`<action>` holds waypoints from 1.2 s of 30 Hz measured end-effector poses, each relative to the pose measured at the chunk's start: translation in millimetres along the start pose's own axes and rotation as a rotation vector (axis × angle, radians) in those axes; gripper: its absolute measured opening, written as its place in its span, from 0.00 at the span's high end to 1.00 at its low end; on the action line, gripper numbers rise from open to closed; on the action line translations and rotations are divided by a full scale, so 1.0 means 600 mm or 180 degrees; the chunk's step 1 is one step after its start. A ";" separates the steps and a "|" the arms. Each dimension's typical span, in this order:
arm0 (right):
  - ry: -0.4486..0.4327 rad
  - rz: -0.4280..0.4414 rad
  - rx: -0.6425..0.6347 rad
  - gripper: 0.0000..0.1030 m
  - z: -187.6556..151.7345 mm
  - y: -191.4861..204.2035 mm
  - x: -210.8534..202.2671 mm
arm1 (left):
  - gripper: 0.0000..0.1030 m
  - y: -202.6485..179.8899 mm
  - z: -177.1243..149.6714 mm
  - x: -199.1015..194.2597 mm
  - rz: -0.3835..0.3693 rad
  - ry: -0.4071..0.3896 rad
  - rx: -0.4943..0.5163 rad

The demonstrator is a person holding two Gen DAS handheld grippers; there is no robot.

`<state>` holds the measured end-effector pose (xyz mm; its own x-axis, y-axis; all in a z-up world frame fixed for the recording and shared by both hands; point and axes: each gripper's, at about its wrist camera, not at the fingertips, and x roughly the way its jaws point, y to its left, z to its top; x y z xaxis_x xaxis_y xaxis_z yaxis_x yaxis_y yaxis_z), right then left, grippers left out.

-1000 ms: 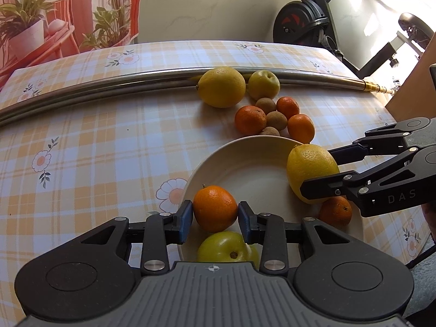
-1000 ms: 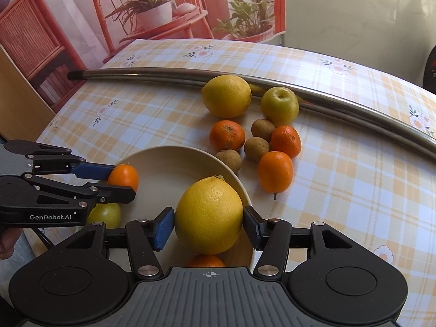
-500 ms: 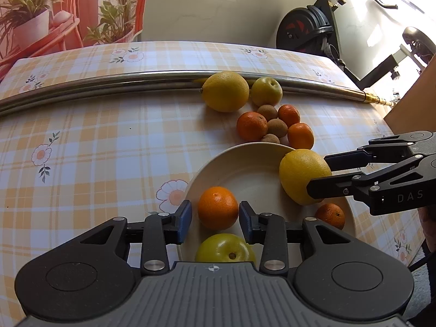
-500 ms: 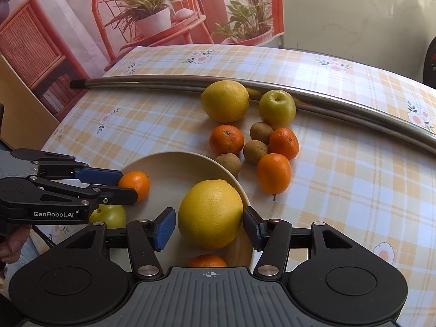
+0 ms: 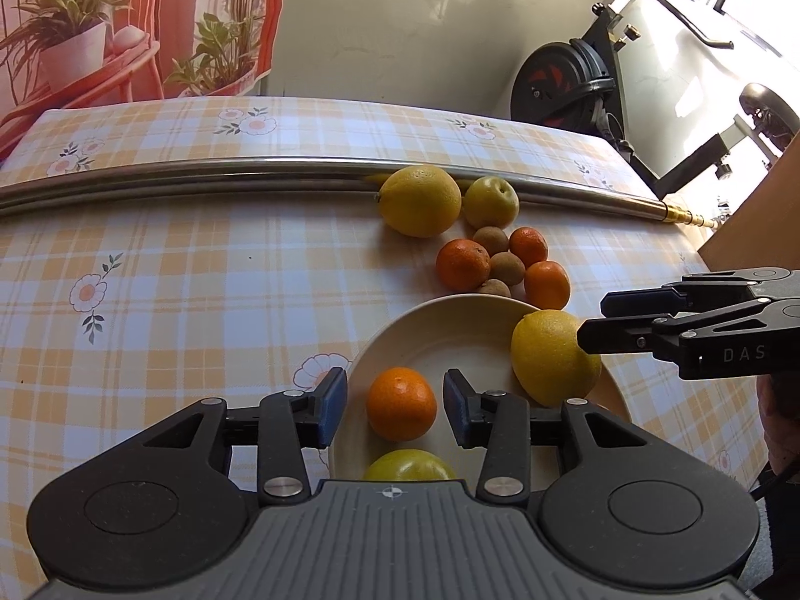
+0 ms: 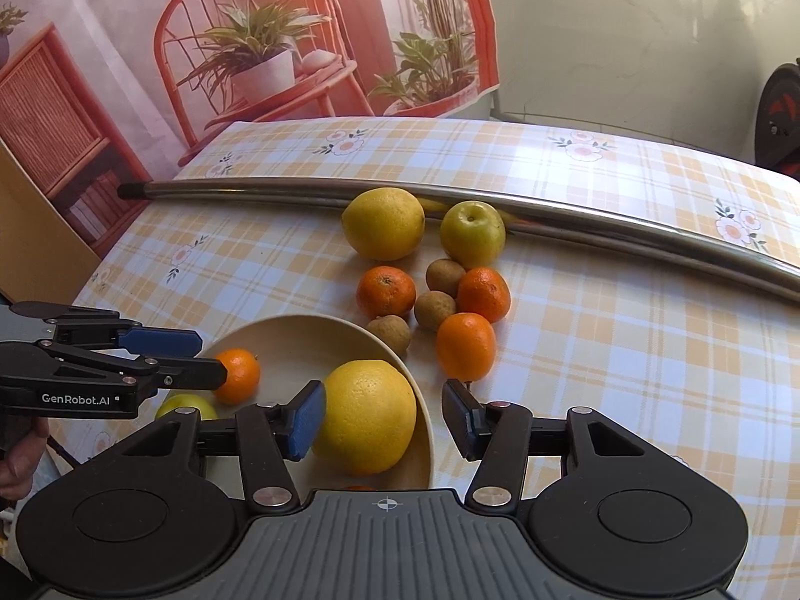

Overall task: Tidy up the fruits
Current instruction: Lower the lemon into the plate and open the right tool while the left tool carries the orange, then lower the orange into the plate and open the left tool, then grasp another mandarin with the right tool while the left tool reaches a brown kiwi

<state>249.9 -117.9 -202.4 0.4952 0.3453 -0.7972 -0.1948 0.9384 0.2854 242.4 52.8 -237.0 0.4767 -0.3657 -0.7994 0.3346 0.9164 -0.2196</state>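
Observation:
A cream bowl holds a tangerine, a green apple and a large yellow citrus. My left gripper is open, its pads either side of the tangerine with gaps. My right gripper is open around the yellow citrus, which rests in the bowl. On the cloth beyond lie another yellow citrus, a green apple, tangerines and kiwis.
A long steel pole lies across the checked tablecloth behind the fruit. An exercise bike stands past the table's far right corner. A plant backdrop hangs behind.
Both grippers have opened wider and drawn back and up. The tangerine and the yellow citrus now rest free in the bowl.

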 end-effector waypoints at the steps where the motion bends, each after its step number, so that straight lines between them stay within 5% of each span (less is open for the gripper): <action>1: -0.0012 -0.0008 0.0010 0.54 0.001 -0.002 -0.001 | 0.57 0.002 0.002 -0.001 -0.0003 -0.0015 -0.0018; 19: -0.0321 -0.0348 0.0318 0.65 -0.003 -0.051 -0.004 | 0.57 0.016 0.029 -0.009 0.0026 -0.0209 -0.0229; 36: -0.0282 -0.0253 0.0516 0.68 0.011 -0.080 0.038 | 0.57 0.009 0.068 0.029 -0.0070 -0.0133 -0.0488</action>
<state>276.4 -154.8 -230.7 0.5775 0.2632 -0.7728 -0.0169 0.9502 0.3111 285.4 45.0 -229.3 0.5051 -0.3894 -0.7702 0.2189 0.9210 -0.3222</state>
